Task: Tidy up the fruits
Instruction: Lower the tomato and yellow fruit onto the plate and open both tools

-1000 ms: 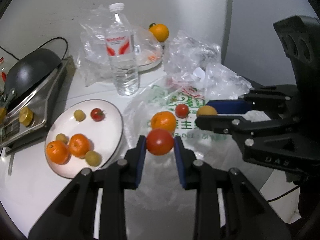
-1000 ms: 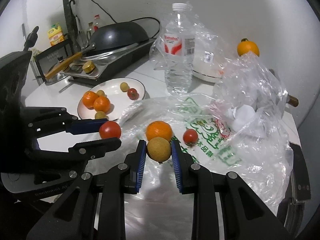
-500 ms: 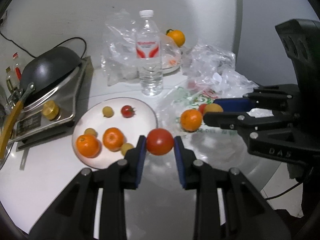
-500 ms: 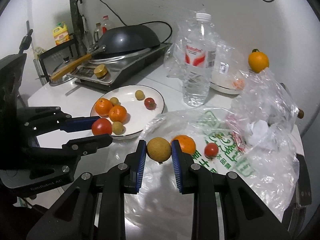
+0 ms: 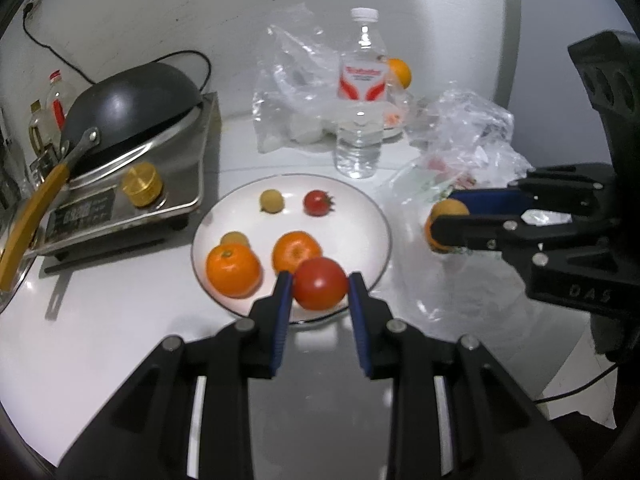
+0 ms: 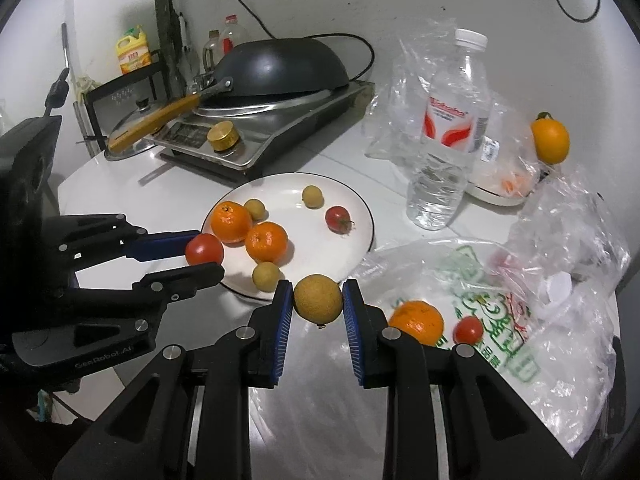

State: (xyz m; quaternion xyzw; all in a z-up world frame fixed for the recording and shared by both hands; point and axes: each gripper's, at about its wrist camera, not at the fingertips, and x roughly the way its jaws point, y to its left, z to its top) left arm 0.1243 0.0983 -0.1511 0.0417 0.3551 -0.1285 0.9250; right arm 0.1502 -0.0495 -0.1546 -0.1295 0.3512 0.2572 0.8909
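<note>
The round white plate with a thin dark rim [image 6: 362, 208] carries two orange mandarins [image 6: 231, 222], one small red cherry tomato [image 6: 338, 219] and three small tan longans [image 6: 266, 276]. On the printed clear plastic bag [image 6: 480, 292] beside it lie one more mandarin [image 6: 416, 322] and one more cherry tomato [image 6: 468, 330]. A single orange fruit with a green stem [image 6: 550, 140] sits apart near the wall, behind one clear water bottle with a red label [image 6: 452, 140].

Compared with a second ago, both grippers have travelled away from the bag toward the plate, which now fills the middle of each view.

The left gripper [image 5: 320, 290] is clamped narrowly on a large red tomato [image 5: 320, 283], held over the plate's near rim. The right gripper [image 6: 318, 300] pinches a round tan longan [image 6: 318, 299] between its blue pads, just off the plate's edge, where the bag begins.
</note>
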